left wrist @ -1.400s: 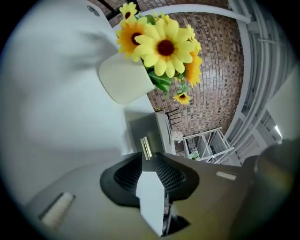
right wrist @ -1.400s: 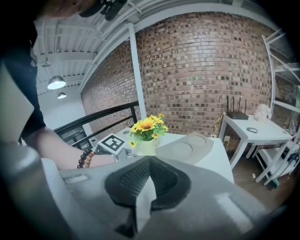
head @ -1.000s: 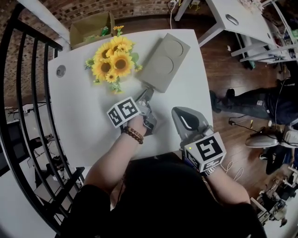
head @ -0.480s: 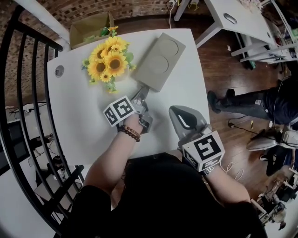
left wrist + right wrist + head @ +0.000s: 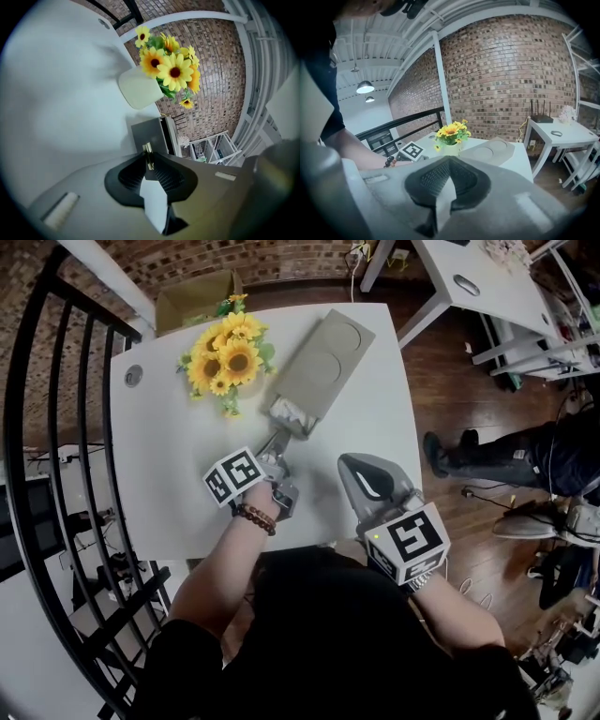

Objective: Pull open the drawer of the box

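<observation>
The drawer (image 5: 290, 415) is seen part-way out of the near end of the box (image 5: 322, 357), with pale, crumpled contents showing in its open top. The box, a flat grey-brown case with two round marks on its lid, lies slantwise on the far middle of the white table (image 5: 178, 484). A small brass handle (image 5: 148, 152) on the drawer front is clenched between the jaws of the left gripper (image 5: 278, 439), as shown in the left gripper view. This gripper lies in line with the drawer, on its near side, and a bead bracelet (image 5: 255, 517) is worn on the wrist behind it.

A bunch of sunflowers (image 5: 228, 357) in a pale vase (image 5: 139, 87) is set just beside the box, on its left, apart from the drawer. A round hole (image 5: 134, 375) is cut in the table's far left corner.

The right gripper (image 5: 359, 468) is held over the near right part of the table, well apart from the box. Its jaws are pressed together with nothing between them.

Beyond the table, a cardboard carton (image 5: 192, 298) is seen on the floor against a brick wall. A black railing (image 5: 56, 427) runs along the left. White desks (image 5: 487, 287) stand at the far right, and a person's legs (image 5: 506, 451) are stretched over the wooden floor (image 5: 441, 390).
</observation>
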Demonstrator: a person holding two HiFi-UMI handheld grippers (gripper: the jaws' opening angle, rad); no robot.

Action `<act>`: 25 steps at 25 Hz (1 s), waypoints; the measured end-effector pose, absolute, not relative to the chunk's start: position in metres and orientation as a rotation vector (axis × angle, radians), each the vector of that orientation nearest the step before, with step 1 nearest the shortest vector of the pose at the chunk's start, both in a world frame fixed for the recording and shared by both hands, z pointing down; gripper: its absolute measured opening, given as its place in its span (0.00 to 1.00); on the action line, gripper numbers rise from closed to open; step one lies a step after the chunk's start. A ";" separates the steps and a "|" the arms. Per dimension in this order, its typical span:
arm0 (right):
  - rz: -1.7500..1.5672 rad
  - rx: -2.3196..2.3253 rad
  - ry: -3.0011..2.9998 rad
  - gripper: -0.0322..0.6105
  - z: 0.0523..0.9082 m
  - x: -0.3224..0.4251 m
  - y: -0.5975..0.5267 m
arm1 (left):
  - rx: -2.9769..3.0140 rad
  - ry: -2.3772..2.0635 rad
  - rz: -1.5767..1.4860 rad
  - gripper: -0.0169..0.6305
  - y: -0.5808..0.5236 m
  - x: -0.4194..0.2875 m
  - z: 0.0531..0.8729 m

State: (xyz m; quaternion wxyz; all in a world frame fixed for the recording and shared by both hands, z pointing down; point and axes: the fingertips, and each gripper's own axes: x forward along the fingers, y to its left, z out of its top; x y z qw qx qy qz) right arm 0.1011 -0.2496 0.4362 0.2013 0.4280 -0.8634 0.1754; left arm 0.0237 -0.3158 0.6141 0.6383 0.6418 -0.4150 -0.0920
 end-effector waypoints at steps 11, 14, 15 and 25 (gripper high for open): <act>0.444 1.098 -2.491 0.04 0.425 0.078 -0.215 | 1.419 -1.043 -0.236 0.13 -0.254 -0.024 0.617; 0.430 1.070 -2.512 0.04 0.422 0.072 -0.206 | 1.412 -1.067 -0.248 0.13 -0.243 -0.033 0.616; 0.423 1.062 -2.518 0.04 0.421 0.070 -0.203 | 1.409 -1.073 -0.252 0.13 -0.239 -0.036 0.615; 0.400 1.025 -2.532 0.04 0.418 0.064 -0.179 | 1.378 -1.113 -0.269 0.13 -0.210 -0.057 0.620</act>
